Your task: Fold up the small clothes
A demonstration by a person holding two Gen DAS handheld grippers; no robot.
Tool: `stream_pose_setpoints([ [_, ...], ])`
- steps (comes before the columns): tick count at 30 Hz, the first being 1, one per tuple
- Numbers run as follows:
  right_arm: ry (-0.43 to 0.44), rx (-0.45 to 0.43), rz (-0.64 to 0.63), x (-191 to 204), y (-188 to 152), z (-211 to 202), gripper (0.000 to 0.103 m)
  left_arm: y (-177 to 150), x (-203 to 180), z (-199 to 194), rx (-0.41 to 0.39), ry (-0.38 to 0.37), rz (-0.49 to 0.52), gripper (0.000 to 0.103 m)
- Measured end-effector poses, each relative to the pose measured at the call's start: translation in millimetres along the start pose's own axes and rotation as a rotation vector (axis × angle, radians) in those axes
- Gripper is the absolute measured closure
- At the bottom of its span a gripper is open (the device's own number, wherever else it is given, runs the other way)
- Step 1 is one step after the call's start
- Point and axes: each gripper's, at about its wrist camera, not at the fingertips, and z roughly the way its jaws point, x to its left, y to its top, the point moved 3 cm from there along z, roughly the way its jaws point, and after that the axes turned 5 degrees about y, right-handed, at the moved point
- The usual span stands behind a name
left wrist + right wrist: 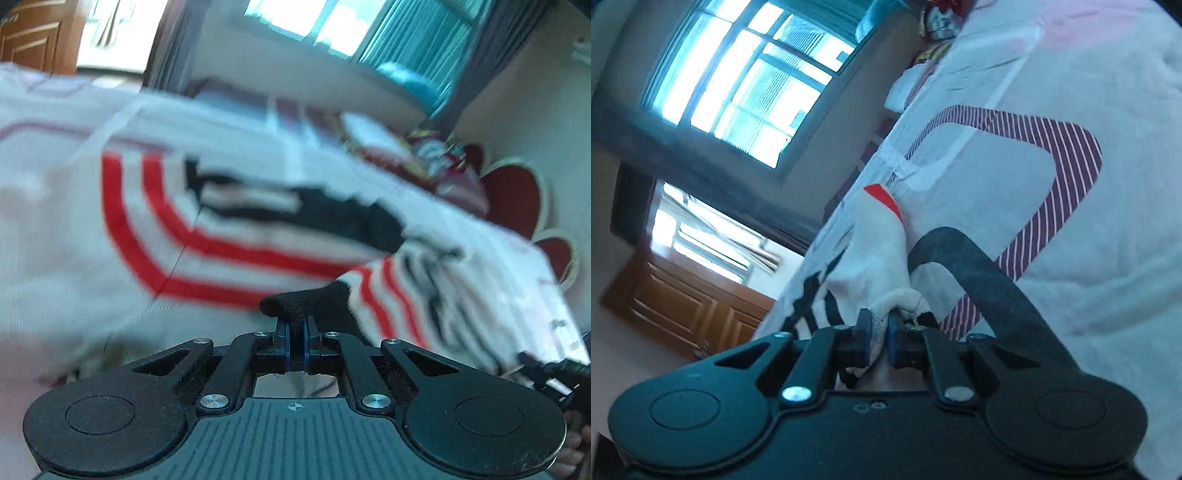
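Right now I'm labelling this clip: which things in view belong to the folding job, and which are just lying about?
Job: left gripper, right gripper, both pinching the white garment with red stripes and black trim.

Lying about: bedsheet, colourful pile at the bed's far end, window, wooden door.

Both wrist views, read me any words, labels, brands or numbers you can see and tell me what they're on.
No readable text in either view.
Sock in the left claw: only red and black stripes, motion-blurred.
Sock in the right claw: stripes, no lettering.
Bedsheet: striped pattern, no words.
Colourful item by the wall: too blurred to read.
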Motion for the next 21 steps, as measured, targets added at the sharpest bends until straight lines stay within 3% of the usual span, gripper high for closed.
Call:
stream_pose_setpoints([
  [2,-0.031,0.022,-0.003,-6,-1,4,0.093,-3,4,-1,-0.008,-0.019,-0.033,0.097],
  [5,-0.009,0.011,-0.016,-1,0,-2,0.093,4,1,-20,-0.058,-0.060,-0.051,0.097],
  [8,0.019,0.005,-0.046,4,-2,-13,0.093,6,-4,-16,-0.037,0.001,0.006,0.097],
  [10,-0.043,0.058,-0.057,-1,-6,-2,0.093,0,-2,-2,0.018,0.040,0.021,0.097],
  [12,-0.047,0.083,-0.033,-10,-8,4,0.096,-2,-4,-4,0.013,0.049,0.041,0.095],
  [13,-0.040,0.089,-0.014,-11,-6,1,0.095,0,-5,-10,-0.001,0.077,0.052,0.092],
  [14,-0.028,0.088,-0.009,-9,-4,-5,0.087,2,-4,-18,-0.033,0.118,0.059,0.084],
  [15,-0.016,0.066,-0.026,-5,-2,-15,0.077,4,-4,-31,-0.086,0.172,0.071,0.066],
  [16,-0.004,0.034,-0.068,1,2,-27,0.076,7,-5,-41,-0.134,0.182,0.079,0.058],
  [18,0.015,-0.006,-0.151,13,10,-43,0.077,15,-16,-50,-0.183,0.122,0.110,0.056],
  [21,-0.006,-0.034,-0.268,28,25,-34,0.082,19,-53,-31,-0.164,0.050,0.218,0.056],
])
